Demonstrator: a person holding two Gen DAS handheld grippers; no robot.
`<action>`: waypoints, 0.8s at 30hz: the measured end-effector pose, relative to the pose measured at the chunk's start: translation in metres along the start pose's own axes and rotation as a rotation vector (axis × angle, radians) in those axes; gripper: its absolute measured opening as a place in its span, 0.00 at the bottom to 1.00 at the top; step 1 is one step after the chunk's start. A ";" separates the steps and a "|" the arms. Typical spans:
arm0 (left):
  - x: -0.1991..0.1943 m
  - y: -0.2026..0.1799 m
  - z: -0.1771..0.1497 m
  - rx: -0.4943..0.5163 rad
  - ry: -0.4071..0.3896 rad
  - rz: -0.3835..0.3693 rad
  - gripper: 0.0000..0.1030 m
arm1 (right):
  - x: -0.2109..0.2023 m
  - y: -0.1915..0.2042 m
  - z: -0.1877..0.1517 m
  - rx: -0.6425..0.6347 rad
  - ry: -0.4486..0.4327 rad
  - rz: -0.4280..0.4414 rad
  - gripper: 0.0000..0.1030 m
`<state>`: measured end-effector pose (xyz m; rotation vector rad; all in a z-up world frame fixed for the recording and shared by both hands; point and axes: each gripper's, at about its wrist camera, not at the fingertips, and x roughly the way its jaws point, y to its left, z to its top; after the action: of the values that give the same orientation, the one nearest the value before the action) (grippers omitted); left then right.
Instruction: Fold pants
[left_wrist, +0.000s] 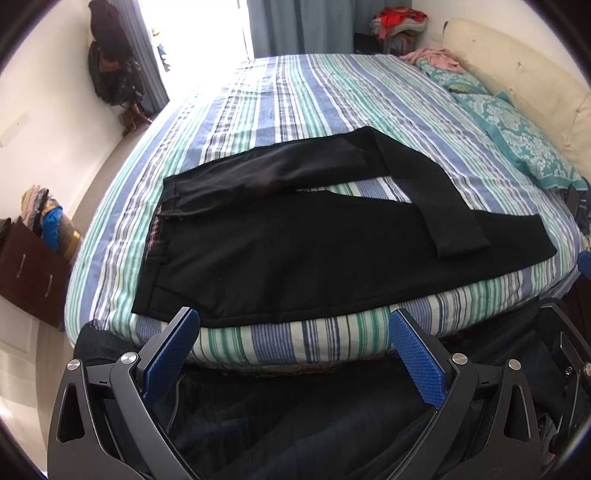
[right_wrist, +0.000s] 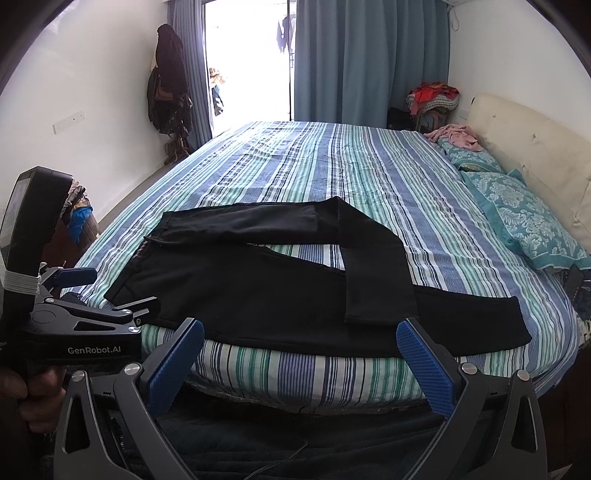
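**Ana:** Left gripper (left_wrist: 291, 321) first, from its own camera: blue pads spread wide, nothing between them, hanging just off the near edge of the bed (left_wrist: 332, 92). The black pants (left_wrist: 295, 251) lie flat on the striped sheet, waistband to the left, one leg running right along the near edge.

**Ben:** And the other leg?

**Ana:** It runs out along the far side, then bends back and crosses over the near leg, its cuff resting on top. So I judge the fold barely begun: the legs are not stacked.

**Ben:** Now the right wrist view.

**Ana:** Right gripper (right_wrist: 300, 330) also stands apart and empty, short of the mattress edge. The left tool shows at the left of that view, in a hand (right_wrist: 26, 398), near the waistband corner. The pants (right_wrist: 258, 295) look the same here: crossed leg lying over the long one, hem near the right pads.

**Ben:** Next move?

**Ana:** My guess: pinch the stray cuff with the right, steady the waistband with the left, and lay that leg straight over its partner. The cloth looks limp, so a shallow pinch may slip.
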<state>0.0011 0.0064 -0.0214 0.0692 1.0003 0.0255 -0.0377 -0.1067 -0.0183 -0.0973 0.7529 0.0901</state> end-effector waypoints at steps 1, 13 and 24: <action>-0.001 0.003 0.002 -0.008 -0.012 -0.002 1.00 | -0.001 0.000 0.000 -0.003 -0.008 0.004 1.00; 0.015 0.037 0.006 -0.123 -0.019 0.032 0.99 | 0.097 -0.098 -0.012 -0.160 0.095 -0.073 0.84; 0.041 0.042 0.004 -0.148 0.073 0.062 0.99 | 0.252 -0.080 -0.050 -0.586 0.299 0.017 0.51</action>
<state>0.0274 0.0504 -0.0507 -0.0368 1.0662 0.1597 0.1213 -0.1804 -0.2227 -0.6733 1.0079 0.3166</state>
